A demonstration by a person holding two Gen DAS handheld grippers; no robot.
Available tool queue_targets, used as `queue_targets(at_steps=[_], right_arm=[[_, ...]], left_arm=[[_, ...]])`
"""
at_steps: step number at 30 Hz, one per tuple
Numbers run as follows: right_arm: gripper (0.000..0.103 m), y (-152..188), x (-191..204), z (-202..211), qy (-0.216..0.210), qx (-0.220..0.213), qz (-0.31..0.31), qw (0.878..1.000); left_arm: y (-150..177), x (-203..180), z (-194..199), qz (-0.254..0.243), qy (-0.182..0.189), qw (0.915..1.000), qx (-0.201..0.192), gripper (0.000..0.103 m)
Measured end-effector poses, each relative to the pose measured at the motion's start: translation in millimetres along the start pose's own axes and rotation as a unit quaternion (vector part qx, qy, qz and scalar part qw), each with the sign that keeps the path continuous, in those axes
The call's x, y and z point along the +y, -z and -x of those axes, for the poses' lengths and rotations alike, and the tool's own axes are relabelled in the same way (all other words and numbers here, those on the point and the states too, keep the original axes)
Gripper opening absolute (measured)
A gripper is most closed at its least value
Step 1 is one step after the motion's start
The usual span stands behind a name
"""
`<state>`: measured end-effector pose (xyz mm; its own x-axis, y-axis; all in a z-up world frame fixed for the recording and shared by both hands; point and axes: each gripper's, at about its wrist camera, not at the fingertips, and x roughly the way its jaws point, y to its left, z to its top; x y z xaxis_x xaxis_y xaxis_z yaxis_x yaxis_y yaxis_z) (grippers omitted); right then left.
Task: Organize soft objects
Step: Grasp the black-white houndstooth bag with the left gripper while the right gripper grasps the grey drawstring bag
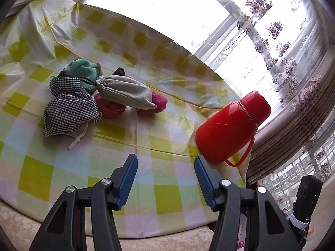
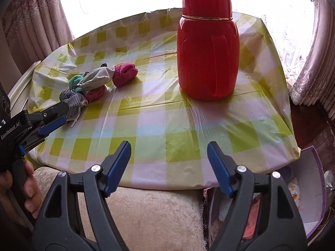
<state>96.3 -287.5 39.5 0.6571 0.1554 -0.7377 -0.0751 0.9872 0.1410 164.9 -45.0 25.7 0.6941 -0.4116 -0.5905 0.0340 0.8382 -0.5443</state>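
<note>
Together on the yellow-and-white checked plastic tablecloth (image 1: 167, 129), well apart from one tall glossy red plastic flask (image 1: 232, 125): one black-and-white houndstooth fabric pouch (image 1: 70, 113), one grey drawstring cloth bag (image 1: 125, 93) lying across two pink knitted bundles (image 1: 155, 102), and one teal fleece piece (image 1: 85, 71) at the back. Nearer the table edge, left gripper (image 1: 165, 167) about half open with nothing between its blue pads, well short of the pile. Likewise right gripper (image 2: 169, 152), spread wider and empty, above the near edge.
</note>
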Motion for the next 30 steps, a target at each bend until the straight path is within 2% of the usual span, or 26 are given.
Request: queue_targets(at_steps=[9, 10, 12, 19, 25, 30], right_arm=[[0.083, -30, 49, -33, -0.014, -0.001, 0.058, 0.998], [0.083, -34, 53, -36, -0.016, -0.001, 0.063, 0.998], [0.084, -41, 61, -42, -0.018, -0.004, 0.074, 0.997], [0.090, -65, 92, -66, -0.016, -0.016, 0.126, 0.992], [0.092, -84, 127, -89, -0.005, -0.043, 0.199, 0.979], [0.093, -97, 158, -106, 0.010, -0.072, 0.277, 0.958]], left_arm=[[-37, 64, -2, 0.053, -0.051, 0.9968, -0.030, 0.058], [-40, 71, -4, 0.057, -0.059, 0.9961, -0.031, 0.060], [-45, 80, -7, 0.065, -0.075, 0.9945, -0.035, 0.071], [-62, 101, -24, 0.062, -0.140, 0.9874, -0.039, 0.083], [-65, 110, -53, 0.043, -0.176, 0.9835, -0.002, 0.083], [-61, 112, -62, 0.025, -0.178, 0.9838, 0.003, 0.081]])
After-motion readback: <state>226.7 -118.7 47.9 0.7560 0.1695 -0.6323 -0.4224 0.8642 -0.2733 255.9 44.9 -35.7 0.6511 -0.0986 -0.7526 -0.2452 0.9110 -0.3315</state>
